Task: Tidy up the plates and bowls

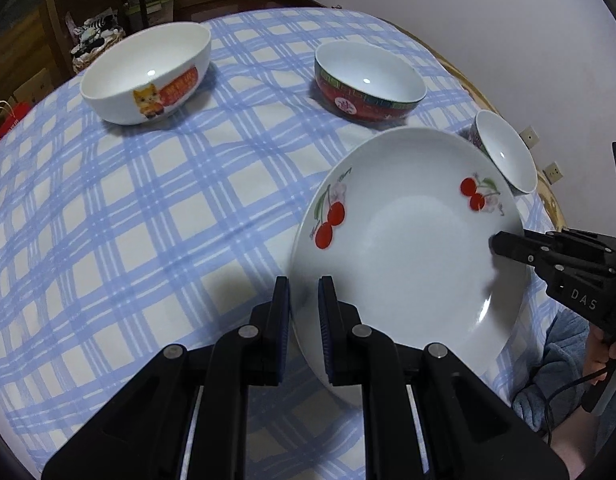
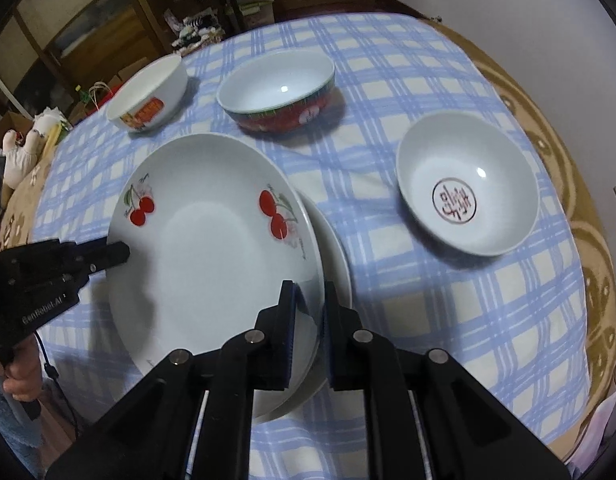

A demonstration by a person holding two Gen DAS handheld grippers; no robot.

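Cherry plate (image 2: 212, 264) above a second plate (image 2: 332, 256), left gripper (image 1: 304, 296) and right gripper (image 2: 310, 300) jaws clenched on its opposite rims, three bowls far on the checked tabletop (image 1: 148, 208).

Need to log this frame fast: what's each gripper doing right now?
Left gripper: shut on the cherry plate rim.
Right gripper: shut on the same plate's opposite rim.

A: Where is the cherry plate (image 2: 212, 264)?
B: Tilted, just above a plain white plate (image 2: 336, 256) on the checked surface.
A: And the bowls?
B: Upright, apart: a cat-print bowl (image 1: 148, 76), a red-banded bowl (image 1: 368, 80), a white emblem bowl (image 2: 468, 196).
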